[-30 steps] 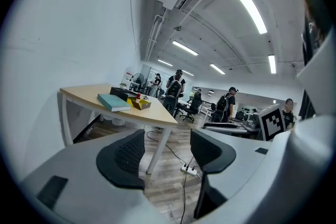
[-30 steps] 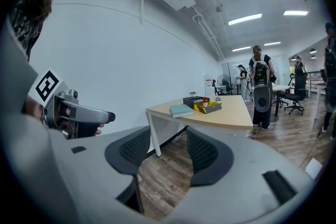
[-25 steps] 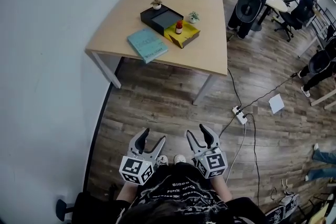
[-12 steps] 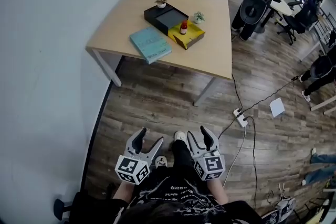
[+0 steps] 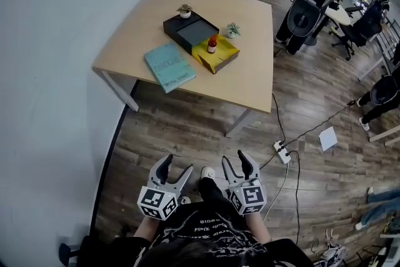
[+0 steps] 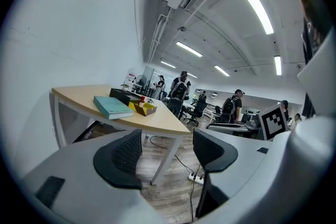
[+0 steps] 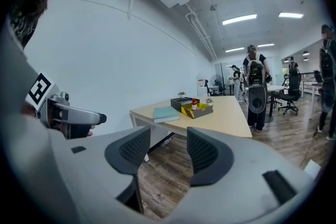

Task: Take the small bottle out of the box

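Note:
A small bottle [image 5: 212,42] with a red cap stands upright in an open yellow box [image 5: 220,57] on the wooden table [image 5: 244,81] far ahead. Both gripper views show the bottle [image 6: 141,100] [image 7: 193,104] small and distant. My left gripper [image 5: 177,167] and right gripper [image 5: 236,161] hang low by my body over the floor, well short of the table. Both are open, and nothing lies between the left gripper's [image 6: 165,139] pads or the right gripper's [image 7: 169,139] pads.
Beside the yellow box lie a black box [image 5: 190,30] and a teal book [image 5: 169,66], with two tiny potted plants [image 5: 184,10]. A power strip [image 5: 281,151] with cables and a white sheet [image 5: 328,139] lie on the wood floor. People and office chairs [image 5: 306,12] stand at the right; a wall runs along the left.
The table has shifted a little left and nearer in the head view as I step forward. Both grippers stay low by my body, open and empty.

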A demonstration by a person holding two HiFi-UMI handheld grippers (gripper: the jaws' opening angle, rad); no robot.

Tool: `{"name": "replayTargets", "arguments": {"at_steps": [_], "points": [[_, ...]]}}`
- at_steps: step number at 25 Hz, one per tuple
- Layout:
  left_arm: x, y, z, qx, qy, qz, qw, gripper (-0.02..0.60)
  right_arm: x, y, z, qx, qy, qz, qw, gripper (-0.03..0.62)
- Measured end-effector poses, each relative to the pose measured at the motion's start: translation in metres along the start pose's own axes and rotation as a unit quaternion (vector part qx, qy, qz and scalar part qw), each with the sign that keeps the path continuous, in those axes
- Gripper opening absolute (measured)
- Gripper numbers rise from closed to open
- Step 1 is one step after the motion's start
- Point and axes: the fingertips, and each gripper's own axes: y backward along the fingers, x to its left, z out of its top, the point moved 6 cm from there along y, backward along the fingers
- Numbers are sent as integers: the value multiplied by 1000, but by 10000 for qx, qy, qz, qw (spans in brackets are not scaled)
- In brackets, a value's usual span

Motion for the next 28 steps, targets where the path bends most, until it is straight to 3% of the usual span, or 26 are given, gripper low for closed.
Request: {"name": "replayTargets", "arguments": {"at_steps": [7,16,28], "points": [[1,-64,28,-39,-311,278,9991,313,-57,-43,14,-34,-83,149,9998,230],[-7,-117,36,-43,-233,645,9976,313,-104,-82,28,-46,-29,500,9987,230],[-6,-151,41,6,-76,696,9975,313,-129,-102,28,144,-94,536,9984,229]]}}
